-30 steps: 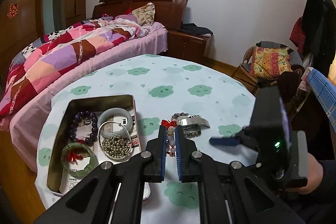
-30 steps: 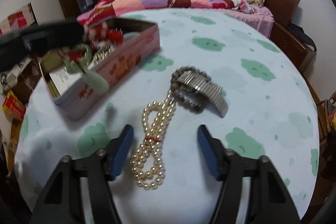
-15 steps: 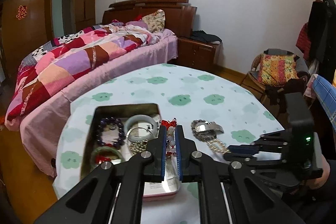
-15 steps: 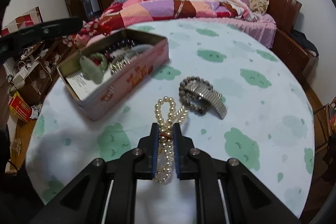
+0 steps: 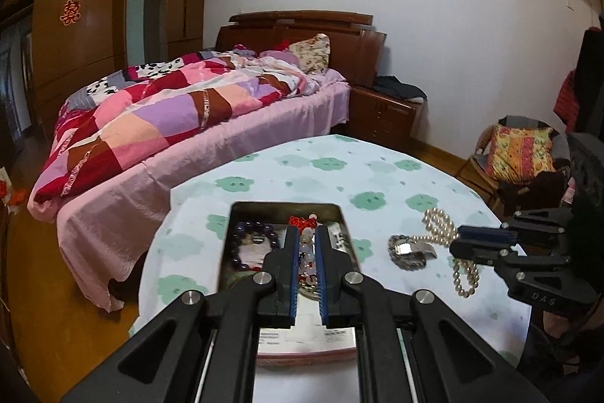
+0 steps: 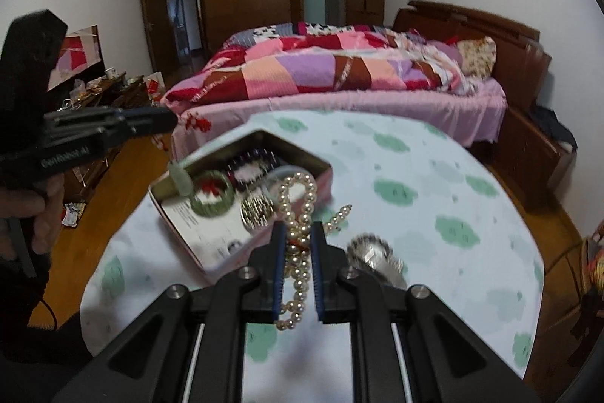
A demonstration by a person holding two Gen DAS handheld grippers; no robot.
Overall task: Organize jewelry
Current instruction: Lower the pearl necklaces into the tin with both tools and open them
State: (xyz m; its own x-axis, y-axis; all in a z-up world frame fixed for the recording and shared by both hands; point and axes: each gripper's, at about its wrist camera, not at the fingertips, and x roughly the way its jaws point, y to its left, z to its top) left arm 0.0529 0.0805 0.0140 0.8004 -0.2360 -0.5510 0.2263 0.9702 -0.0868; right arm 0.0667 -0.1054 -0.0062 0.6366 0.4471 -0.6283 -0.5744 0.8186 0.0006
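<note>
My left gripper [image 5: 305,233] is shut on a pale bead bracelet [image 5: 306,248] with a red knot, held over the open tin box [image 5: 225,237]. In the right wrist view the left gripper [image 6: 168,119] is at the left, and the bracelet's red knot [image 6: 196,123] hangs off its tip. My right gripper [image 6: 297,233] is shut on a pearl necklace [image 6: 300,195], which is lifted off the table with loops dangling on both sides of the fingers. From the left wrist view the right gripper [image 5: 462,240] holds the pearl necklace [image 5: 438,220] above a metal watch [image 5: 409,250].
The tin box [image 6: 326,172] holds a green bangle [image 6: 209,201], a brass bead ring [image 6: 256,208] and a purple bead bracelet [image 5: 241,233]. The watch [image 6: 373,252] lies on a round table [image 5: 339,172] with a cloud-print cloth. A bed [image 5: 170,116] stands behind, a cushioned chair [image 5: 521,157] at the right.
The right gripper's jaws closed on the pearl necklace and raised it off the table. The left gripper carried its bracelet from beside the tin to above it, rising.
</note>
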